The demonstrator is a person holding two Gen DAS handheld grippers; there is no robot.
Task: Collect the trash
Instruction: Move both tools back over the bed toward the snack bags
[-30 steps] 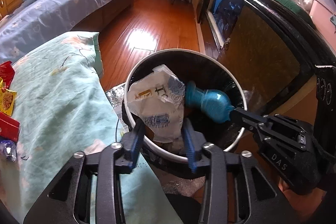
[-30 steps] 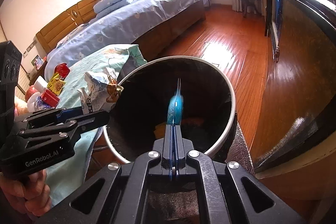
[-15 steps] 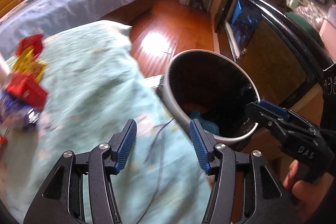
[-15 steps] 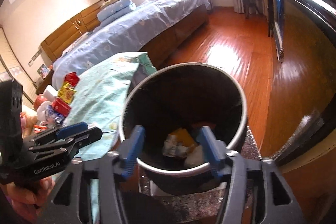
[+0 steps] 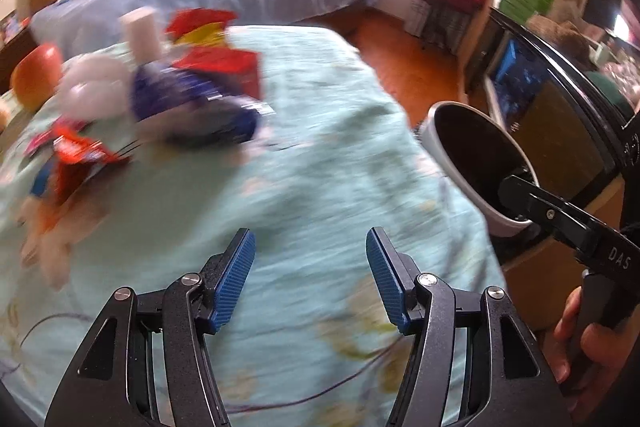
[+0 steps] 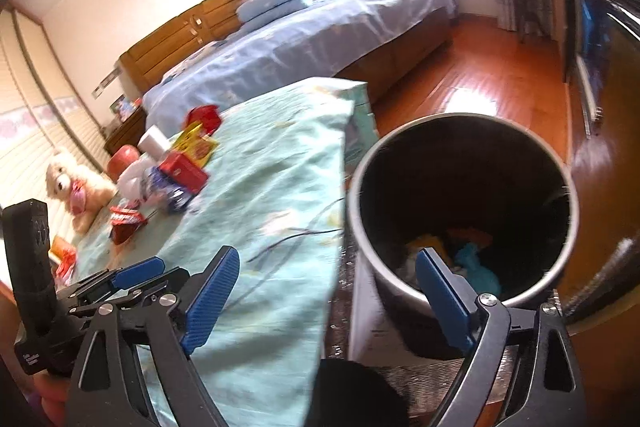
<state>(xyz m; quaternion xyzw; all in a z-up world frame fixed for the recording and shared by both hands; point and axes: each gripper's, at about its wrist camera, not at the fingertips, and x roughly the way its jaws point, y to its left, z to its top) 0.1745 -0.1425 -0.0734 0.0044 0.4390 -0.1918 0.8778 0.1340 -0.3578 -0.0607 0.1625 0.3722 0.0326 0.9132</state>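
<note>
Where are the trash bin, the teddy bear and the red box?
trash bin (image 6: 560,187): right wrist view, on its far rim.
teddy bear (image 6: 60,179): right wrist view, on its head.
red box (image 6: 184,171): right wrist view, on its top face.

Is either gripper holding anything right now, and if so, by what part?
Nothing is held. The left gripper is open over the bedspread, and the right gripper stands open beside the bin; both have just been opening, with nothing between the fingers.
</note>
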